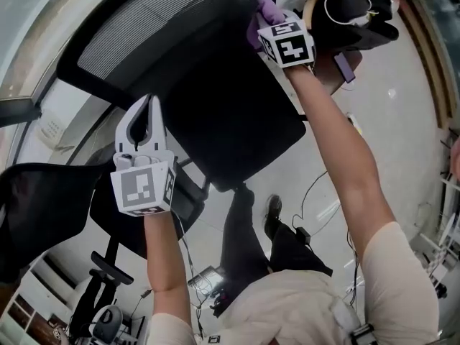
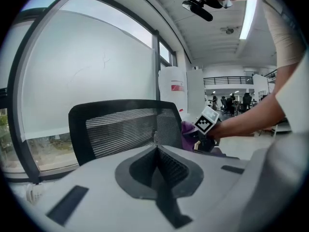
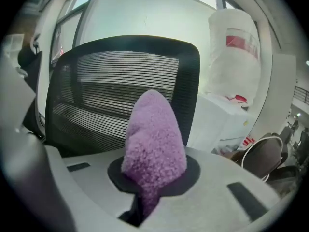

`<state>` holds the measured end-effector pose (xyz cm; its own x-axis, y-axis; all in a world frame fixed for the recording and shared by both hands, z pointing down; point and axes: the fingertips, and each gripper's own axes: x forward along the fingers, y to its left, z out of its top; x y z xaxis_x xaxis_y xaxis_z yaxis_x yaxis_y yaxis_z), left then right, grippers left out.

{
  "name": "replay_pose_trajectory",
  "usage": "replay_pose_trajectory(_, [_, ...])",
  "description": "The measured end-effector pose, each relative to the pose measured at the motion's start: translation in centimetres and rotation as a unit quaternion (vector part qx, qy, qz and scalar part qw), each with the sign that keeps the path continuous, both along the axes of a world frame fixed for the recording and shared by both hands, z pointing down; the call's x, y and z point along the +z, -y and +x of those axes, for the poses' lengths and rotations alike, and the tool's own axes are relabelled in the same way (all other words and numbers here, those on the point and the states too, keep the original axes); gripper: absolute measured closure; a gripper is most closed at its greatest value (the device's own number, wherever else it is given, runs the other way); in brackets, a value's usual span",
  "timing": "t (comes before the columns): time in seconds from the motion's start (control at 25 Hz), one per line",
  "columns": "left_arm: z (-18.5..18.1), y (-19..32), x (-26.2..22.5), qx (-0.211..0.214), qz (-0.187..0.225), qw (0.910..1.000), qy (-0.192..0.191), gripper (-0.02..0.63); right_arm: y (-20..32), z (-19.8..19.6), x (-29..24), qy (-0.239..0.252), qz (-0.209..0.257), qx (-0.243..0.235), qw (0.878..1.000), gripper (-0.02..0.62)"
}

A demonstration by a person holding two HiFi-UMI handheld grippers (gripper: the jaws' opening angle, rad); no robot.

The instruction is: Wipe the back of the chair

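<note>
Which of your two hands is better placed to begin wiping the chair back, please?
Right: the right tongs are shut on the purple cloth, close to the chair back. The left tongs are shut on nothing.

Bright daylight is being let in through the large window [image 2: 96,66], which is being washed out almost to white. A ceiling strip light [image 2: 250,11] is being blown out in the left gripper view. The chair back [image 3: 125,81] is being shown dark against this backlight. Straight lines are being bowed toward the black-vignetted edges of both gripper views. The purple cloth [image 3: 154,139], close to the lens, is being rendered soft. A faint sheen is being caught on the pale floor [image 1: 402,121].
</note>
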<state>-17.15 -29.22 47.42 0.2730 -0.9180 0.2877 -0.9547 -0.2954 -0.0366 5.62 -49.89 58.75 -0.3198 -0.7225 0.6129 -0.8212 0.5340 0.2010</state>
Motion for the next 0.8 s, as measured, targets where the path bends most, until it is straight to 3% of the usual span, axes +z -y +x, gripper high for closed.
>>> replay_pose_trajectory(0.2, [-0.9,-0.6,-0.1,-0.007,0.002,1.0000,0.000,0.600,-0.5,-1.1,0.0,0.008,0.000,-0.003,1.000,0.575])
replay_pose_trajectory(0.32, [-2.8,-1.4,-0.2,-0.025,0.003,0.9997,0.000,0.600,-1.7,-4.4,0.2,0.010,-0.003,-0.029,1.000,0.575])
replay_pose_trajectory(0.56, [-6.6,-3.9,-1.0,-0.067,0.004,0.9978,0.005,0.600,-7.5,-17.2,0.0,0.041,-0.018,-0.134,0.990,0.575])
replay_pose_trajectory(0.8, [-9.5,-7.4,-2.6,-0.111,0.003,0.9937,0.011,0.600,-15.3,-28.5,-0.6,0.056,-0.049,-0.259,0.963,0.575])
